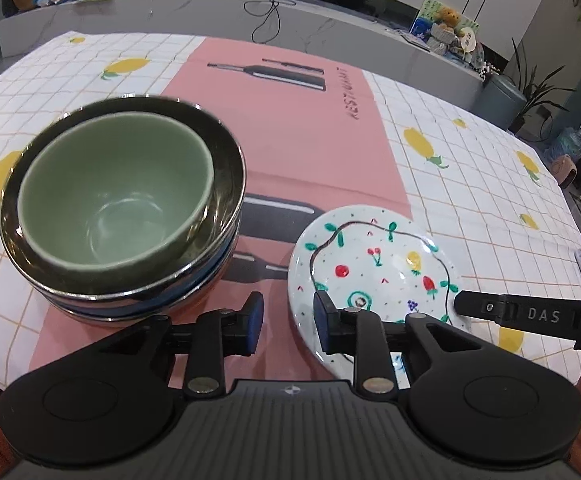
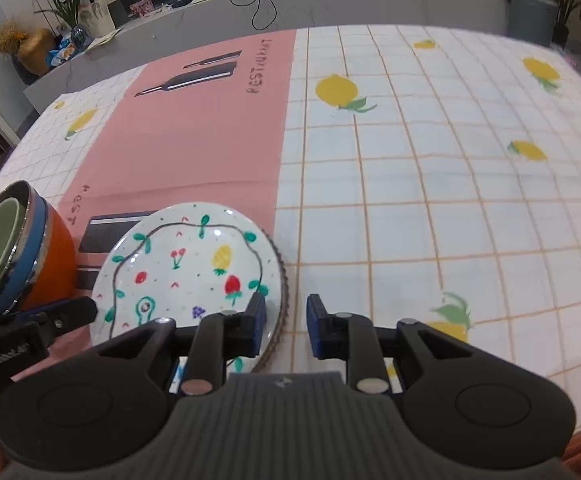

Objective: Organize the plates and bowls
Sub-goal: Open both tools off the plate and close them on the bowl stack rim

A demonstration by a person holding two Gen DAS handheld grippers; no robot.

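A green bowl sits nested in a steel-rimmed bowl on a stack of blue and orange bowls. The stack also shows at the left of the right wrist view. A white plate painted with fruit lies on the pink mat to the stack's right; it also shows in the right wrist view, resting on a brown-rimmed plate. My left gripper is open and empty between stack and plate. My right gripper is open, with its jaws either side of the plates' right rim.
A pink mat lies over a white checked tablecloth with lemon prints. A grey counter with a router, cables and ornaments runs behind the table. The table's right edge drops off.
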